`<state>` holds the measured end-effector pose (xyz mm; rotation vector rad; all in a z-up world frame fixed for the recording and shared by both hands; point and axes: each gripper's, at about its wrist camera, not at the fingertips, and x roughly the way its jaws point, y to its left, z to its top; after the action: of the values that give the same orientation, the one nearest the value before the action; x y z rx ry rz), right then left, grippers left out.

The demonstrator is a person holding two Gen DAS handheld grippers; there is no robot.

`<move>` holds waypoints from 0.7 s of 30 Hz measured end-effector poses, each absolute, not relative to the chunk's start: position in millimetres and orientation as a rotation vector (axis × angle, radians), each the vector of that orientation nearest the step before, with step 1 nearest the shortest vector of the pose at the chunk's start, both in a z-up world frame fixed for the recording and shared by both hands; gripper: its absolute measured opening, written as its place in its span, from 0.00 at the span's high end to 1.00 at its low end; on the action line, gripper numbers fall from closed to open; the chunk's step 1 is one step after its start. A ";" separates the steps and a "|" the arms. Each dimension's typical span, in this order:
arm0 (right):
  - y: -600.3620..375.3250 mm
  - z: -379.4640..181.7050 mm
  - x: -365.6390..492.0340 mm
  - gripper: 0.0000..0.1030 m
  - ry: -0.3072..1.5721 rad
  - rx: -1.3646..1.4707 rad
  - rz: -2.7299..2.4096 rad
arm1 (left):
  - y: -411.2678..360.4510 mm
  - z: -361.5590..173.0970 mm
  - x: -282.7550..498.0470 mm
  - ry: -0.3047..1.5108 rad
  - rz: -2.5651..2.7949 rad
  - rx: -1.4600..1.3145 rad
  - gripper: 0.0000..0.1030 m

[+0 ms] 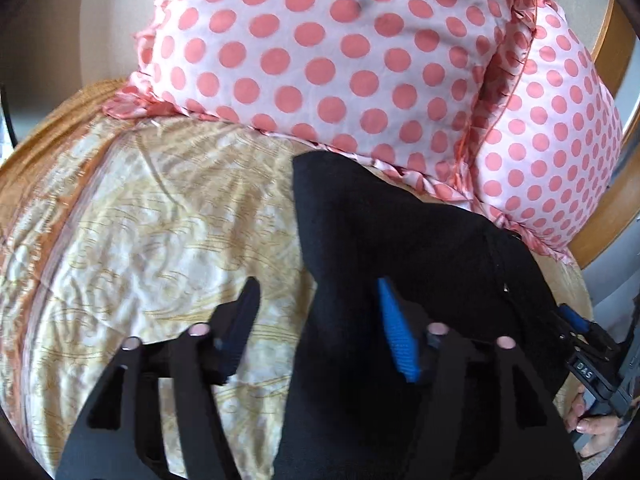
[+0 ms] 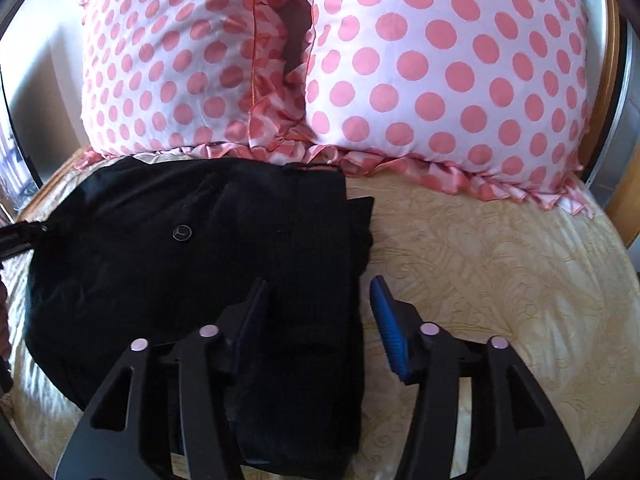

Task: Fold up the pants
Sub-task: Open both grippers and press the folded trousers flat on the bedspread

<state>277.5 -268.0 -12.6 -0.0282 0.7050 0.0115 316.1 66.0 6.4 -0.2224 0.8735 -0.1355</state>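
Note:
Black pants point(image 2: 192, 264) lie folded on a cream patterned bedspread point(image 2: 500, 280), their far edge close to the pillows. In the left wrist view the pants point(image 1: 420, 248) fill the right half. My left gripper point(image 1: 318, 292) is open over the pants' left edge, its right blue pad above the cloth and its left finger above the bedspread point(image 1: 152, 220). My right gripper point(image 2: 320, 292) is open, straddling the pants' right edge, which passes between the fingers. The right gripper point(image 1: 576, 328) also shows at the pants' right side in the left wrist view.
Two white pillows with pink polka dots point(image 2: 440, 72) and ruffled edges lean at the head of the bed point(image 1: 340, 52). A wooden headboard point(image 1: 608, 44) curves behind them. A dark strap point(image 2: 16, 236) shows at the left edge.

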 end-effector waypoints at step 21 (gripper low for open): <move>-223.1 -24.7 217.6 0.41 0.760 0.050 0.147 | -29.1 -24.7 232.6 0.854 -0.238 0.000 0.02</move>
<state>217.6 -223.1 -24.7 0.0501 0.7597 0.1475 232.6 -29.1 -24.7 0.0004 0.8535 -0.2382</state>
